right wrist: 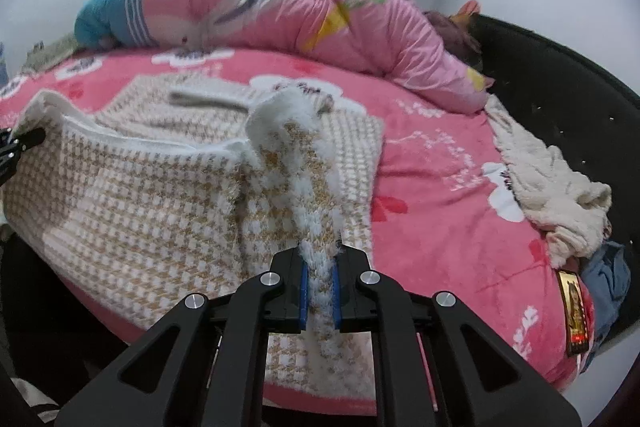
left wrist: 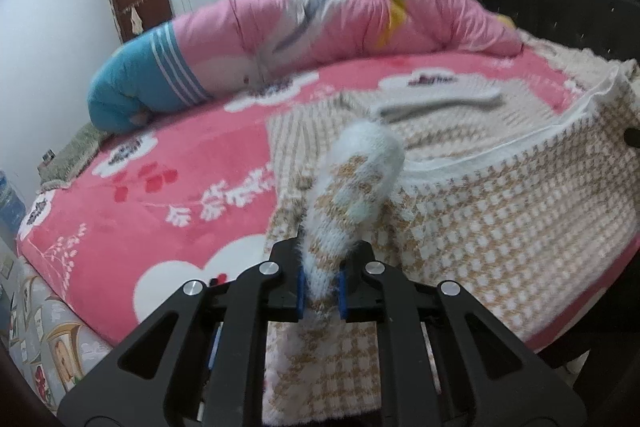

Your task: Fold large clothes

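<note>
A large fuzzy sweater with a tan and white houndstooth pattern (left wrist: 500, 211) lies spread on the pink bed, also in the right wrist view (right wrist: 140, 195). My left gripper (left wrist: 320, 287) is shut on a bunched fold of the sweater's edge, which stands up between the blue pads. My right gripper (right wrist: 320, 291) is shut on another bunched fold of the same sweater, lifted above the bed. A white ribbed hem (right wrist: 132, 143) runs across the raised part. The left gripper's tip shows at the far left of the right wrist view (right wrist: 24, 141).
The bed has a pink flowered blanket (left wrist: 160, 195). A rolled pink and blue quilt (left wrist: 320, 27) lies along the far side. A cream knit garment (right wrist: 560, 195) and a phone (right wrist: 574, 311) lie at the right edge. A black headboard (right wrist: 580, 99) curves behind.
</note>
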